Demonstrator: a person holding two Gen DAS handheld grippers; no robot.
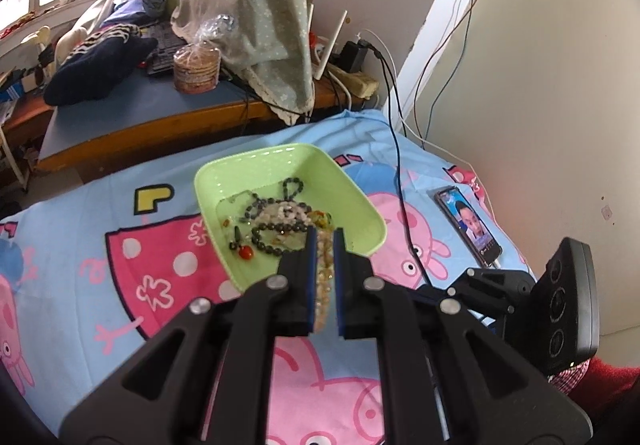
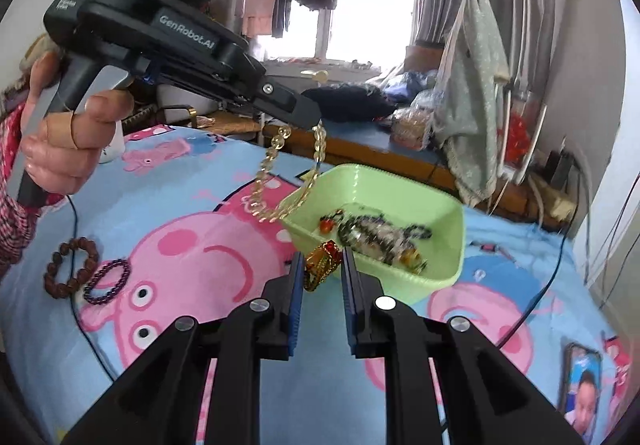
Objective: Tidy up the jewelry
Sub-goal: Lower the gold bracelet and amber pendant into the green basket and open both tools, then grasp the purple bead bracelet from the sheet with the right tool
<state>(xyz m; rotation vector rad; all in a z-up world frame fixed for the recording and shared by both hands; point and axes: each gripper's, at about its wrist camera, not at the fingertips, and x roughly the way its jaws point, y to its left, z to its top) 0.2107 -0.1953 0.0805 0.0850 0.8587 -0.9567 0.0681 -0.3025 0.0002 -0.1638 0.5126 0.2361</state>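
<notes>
**Two claws, two pieces, one green tray**

Left claw (image 1: 323,241) pinching a yellow bead string (image 2: 280,181), held up above the bed; loop dangling down with its lowest beads right at the near rim of the green tray (image 2: 448,281). Seen from the left wrist, beads squeezed between both blue pads (image 1: 309,277). Right claw (image 2: 322,265) hovering at the tray's near edge with a red-and-gold trinket (image 2: 322,261) sitting between the fingers, pads looking close on either side, though can't tell for sure about actual contact. Tray resting on the cartoon-pig bedsheet (image 1: 120,213), already carrying a tangled pile of dark and pale beads (image 1: 280,221) plus a small red charm (image 1: 245,252). Brown bead bracelet (image 2: 72,267) and purple bracelet (image 2: 107,281) lying on the sheet, touching each other, well apart from the tray. Phone (image 1: 469,231) face-up on the bed.
</notes>
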